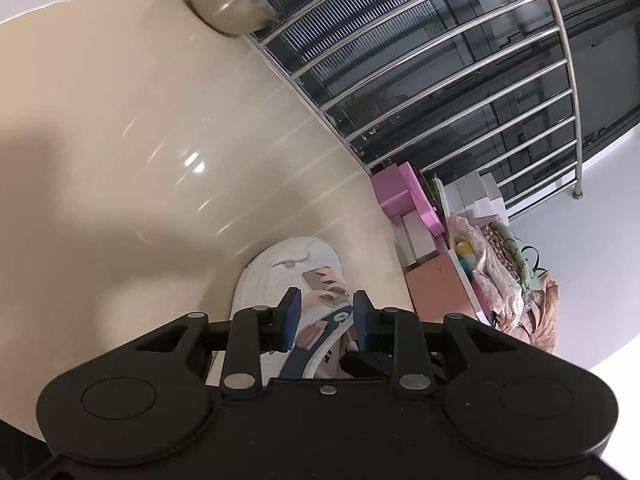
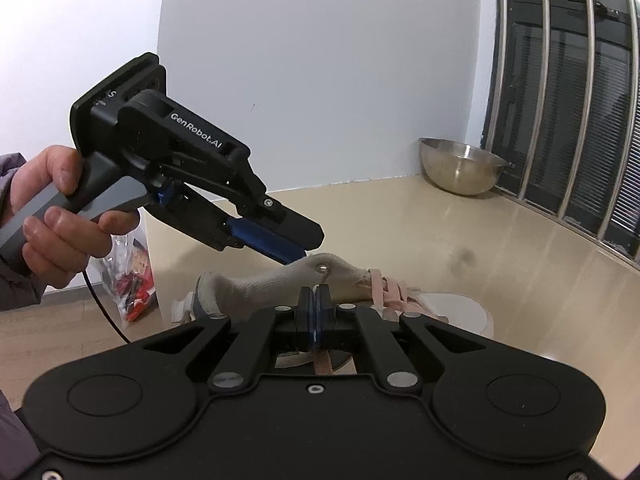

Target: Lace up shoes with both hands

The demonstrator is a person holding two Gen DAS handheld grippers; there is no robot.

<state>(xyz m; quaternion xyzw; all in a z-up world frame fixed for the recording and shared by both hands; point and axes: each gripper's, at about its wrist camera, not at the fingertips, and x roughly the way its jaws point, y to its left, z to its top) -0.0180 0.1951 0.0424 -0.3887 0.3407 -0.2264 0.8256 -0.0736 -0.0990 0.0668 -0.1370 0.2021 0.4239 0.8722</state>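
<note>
Shoe (image 1: 280, 280) lay on floor, toe pointing away from you, long axis in line with your left gripper (image 1: 325, 316). Left jaws part open, straddling lace (image 1: 332, 280) rows, pads gripping nothing. Your right gripper (image 2: 316, 300) sat nearer shoe's eyelet (image 2: 321, 268), jaws clamped shut on pink lace end.

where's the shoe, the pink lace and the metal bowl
shoe (image 1: 280, 264): left wrist view, white toe.
pink lace (image 2: 386, 286): right wrist view, crossed rows.
metal bowl (image 2: 460, 168): right wrist view, inner wall.
</note>
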